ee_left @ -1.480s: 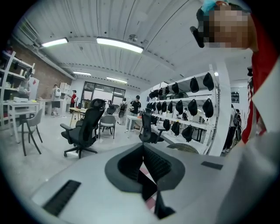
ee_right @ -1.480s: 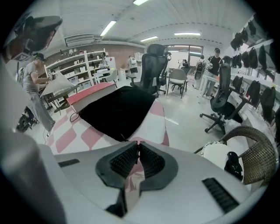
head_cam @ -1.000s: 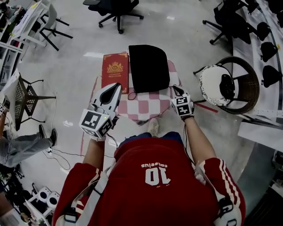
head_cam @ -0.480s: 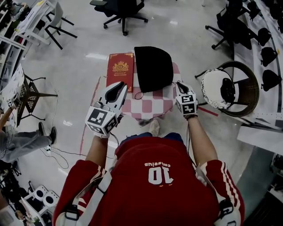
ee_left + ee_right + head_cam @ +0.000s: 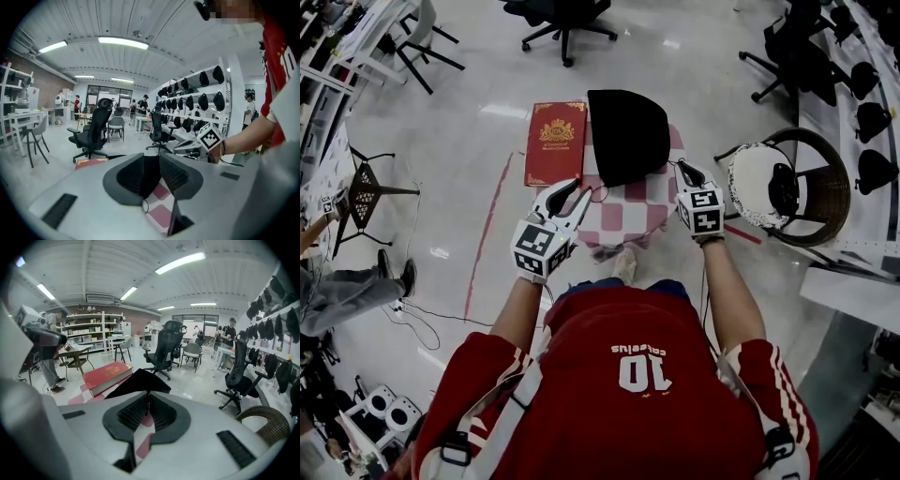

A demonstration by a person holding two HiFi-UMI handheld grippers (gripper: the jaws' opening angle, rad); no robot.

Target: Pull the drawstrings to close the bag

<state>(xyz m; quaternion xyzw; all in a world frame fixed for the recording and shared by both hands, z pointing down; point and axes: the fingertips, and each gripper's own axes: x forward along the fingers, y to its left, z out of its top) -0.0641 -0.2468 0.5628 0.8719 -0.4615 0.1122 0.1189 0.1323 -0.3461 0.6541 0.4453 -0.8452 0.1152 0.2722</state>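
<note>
Got the black bag [image 5: 628,136] lying flat toward the far side of the little checkered table [image 5: 630,214], just beside a red book [image 5: 555,142], touching or not, can't say. Mouth end facing the person, judging by the cords coming out at the near corners.

Starting with the right gripper [image 5: 684,171]: pinched down narrow on the right drawstring [image 5: 148,405], thin dark cord clamped right at the tips of the pads. Held up off the table at the bag's near right corner, probably to take out the slack, with that corner of the bag tented up a bit in the right gripper view. Makes sense as an anchor to pull against.

Then the left gripper [image 5: 577,194]: spread wide, jaws having just been opening, nothing gripped. Down low at the near left corner, nose aimed at the bag. Found the left drawstring [image 5: 144,205] lying as a small loop on the table, down in the gap between the jaws but clear of both pads, going by the left gripper view. Pretty clearly lined up to grab that loop.

Bag itself just beyond both tools, roughly between them, mouth not cinched yet from the look of it. Guessing a dip and a squeeze on the loop next, then a pull outward on both sides.
</note>
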